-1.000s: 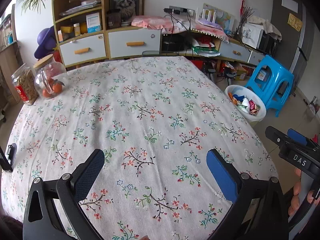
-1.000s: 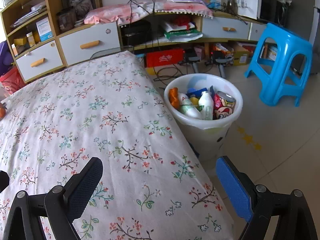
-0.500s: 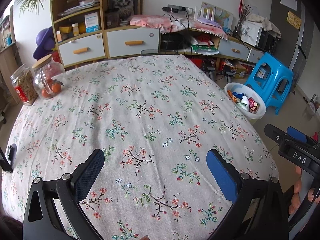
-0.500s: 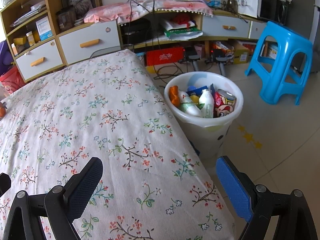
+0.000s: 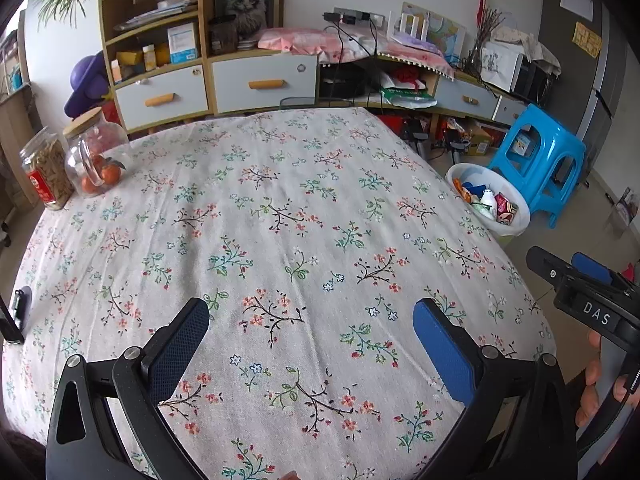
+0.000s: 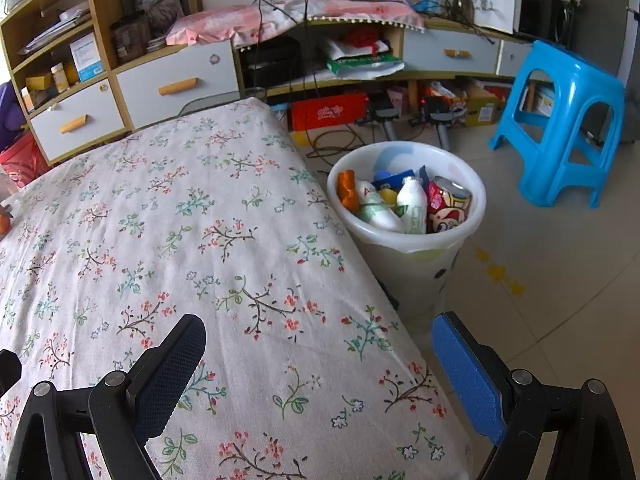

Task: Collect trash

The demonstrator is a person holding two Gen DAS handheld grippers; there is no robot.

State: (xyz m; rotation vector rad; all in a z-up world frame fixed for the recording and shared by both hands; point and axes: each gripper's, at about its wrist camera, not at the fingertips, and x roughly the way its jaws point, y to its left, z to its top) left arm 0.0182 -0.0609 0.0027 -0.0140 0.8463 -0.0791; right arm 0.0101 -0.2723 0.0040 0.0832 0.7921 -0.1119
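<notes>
We are viewing the left gripper and right gripper: black frames, silver screws, blue textured pads; one housing is showing white "DAS" lettering.

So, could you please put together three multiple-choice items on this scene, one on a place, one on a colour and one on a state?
1. Where does the white bin stand?
A. on the table
B. on the floor beside the table
C. on the stool

2. What colour is the plastic stool?
A. blue
B. red
C. green

3. How are the jaws of the left gripper and the right gripper?
A. both shut on trash
B. the left shut on a bottle, the right open
C. both open and holding nothing

Key:
1 B: the bin stands on the tiled floor at the edge of the table.
2 A: the stool is bright blue.
3 C: only tablecloth shows between each pair of pads.
</notes>
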